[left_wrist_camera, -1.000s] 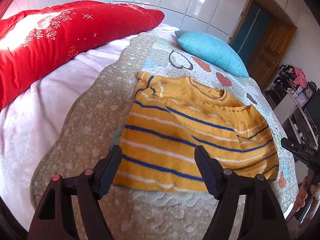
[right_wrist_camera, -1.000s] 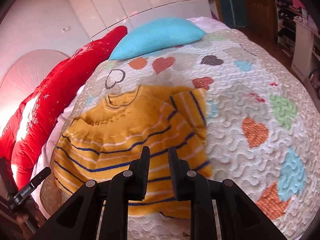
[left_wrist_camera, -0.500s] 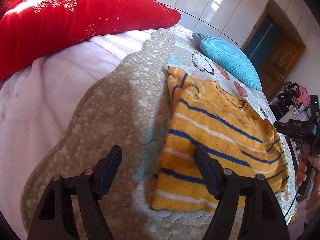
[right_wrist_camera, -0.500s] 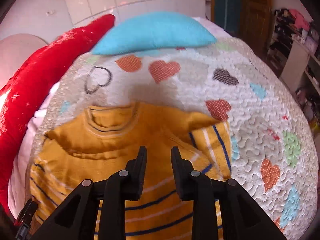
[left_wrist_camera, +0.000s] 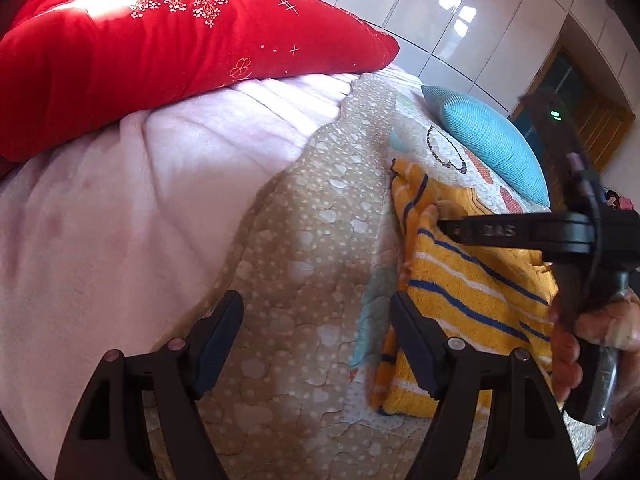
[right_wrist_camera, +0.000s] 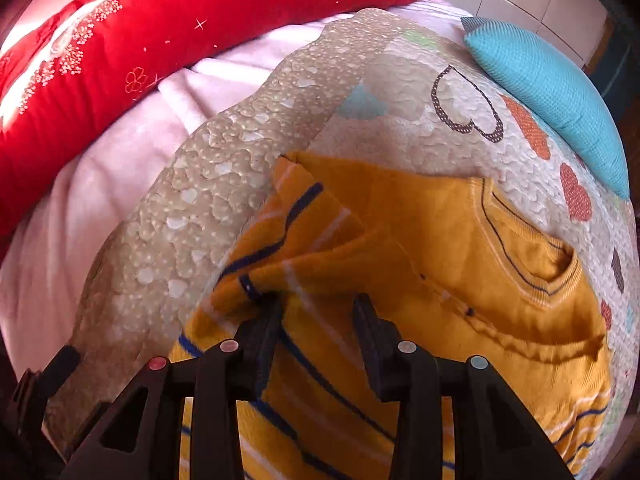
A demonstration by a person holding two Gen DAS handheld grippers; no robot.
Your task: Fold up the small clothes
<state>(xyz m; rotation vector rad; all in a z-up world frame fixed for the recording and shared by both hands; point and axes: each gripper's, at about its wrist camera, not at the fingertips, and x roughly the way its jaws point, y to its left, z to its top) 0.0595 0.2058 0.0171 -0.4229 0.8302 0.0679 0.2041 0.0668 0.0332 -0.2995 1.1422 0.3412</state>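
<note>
A small yellow sweater (right_wrist_camera: pixel 440 240) with blue and white stripes lies on the quilt, its left sleeve (right_wrist_camera: pixel 304 216) folded in over the body. My right gripper (right_wrist_camera: pixel 318 316) is open just above the sweater at that sleeve, its left finger touching the sleeve cuff. In the left wrist view the sweater (left_wrist_camera: pixel 472 292) is at the right and the right gripper's body (left_wrist_camera: pixel 520 232) crosses over it. My left gripper (left_wrist_camera: pixel 316 320) is open and empty over the bare quilt, left of the sweater.
A beige quilt with hearts (right_wrist_camera: pixel 240 160) covers the bed over a pink blanket (left_wrist_camera: pixel 120 200). A red pillow (left_wrist_camera: pixel 160 40) lies at the far left and a blue cushion (right_wrist_camera: pixel 552 88) beyond the sweater. White cupboards and a wooden door (left_wrist_camera: pixel 600 120) stand behind.
My right gripper has swung left across the sweater to its left sleeve and opened wider. My left gripper has moved left, off the sweater and over the bare quilt.
</note>
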